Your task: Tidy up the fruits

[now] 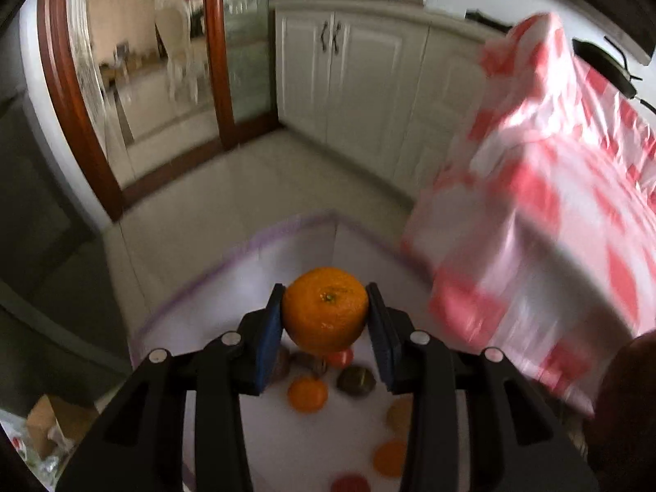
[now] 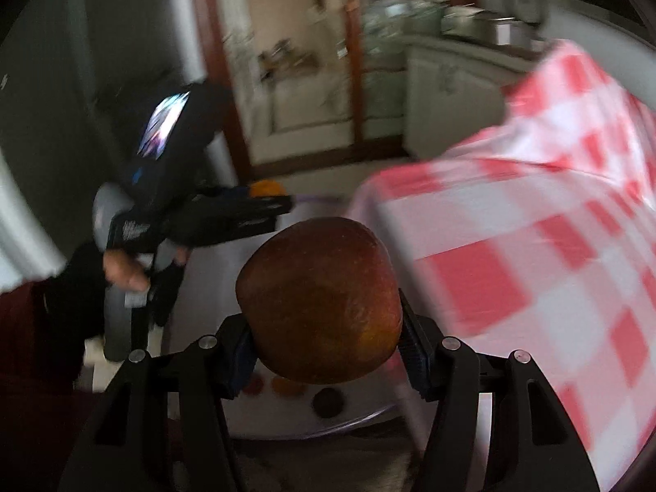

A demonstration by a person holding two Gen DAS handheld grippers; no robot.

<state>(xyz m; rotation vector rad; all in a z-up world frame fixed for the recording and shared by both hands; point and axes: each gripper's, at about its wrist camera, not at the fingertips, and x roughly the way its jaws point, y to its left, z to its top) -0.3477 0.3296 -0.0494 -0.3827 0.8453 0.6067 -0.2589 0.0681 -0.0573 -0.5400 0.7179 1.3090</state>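
An orange (image 1: 324,309) is held in the left claw (image 1: 326,320), squeezed at its two round sides by the blue pads (image 1: 270,344). It is held up above a white surface (image 1: 262,270) where more fruits lie. An orange is probably firm and a bit bumpy, so it should not slip, but it could be bruised if pressed too hard. The widest part is the best place to be gripped.

A big brown-red fruit (image 2: 322,303), maybe an apple, is gripped in the right claw (image 2: 328,348). It looks smooth and heavy, so it could slide. A red and white checked cloth (image 2: 533,221) is seen just beside both claws.
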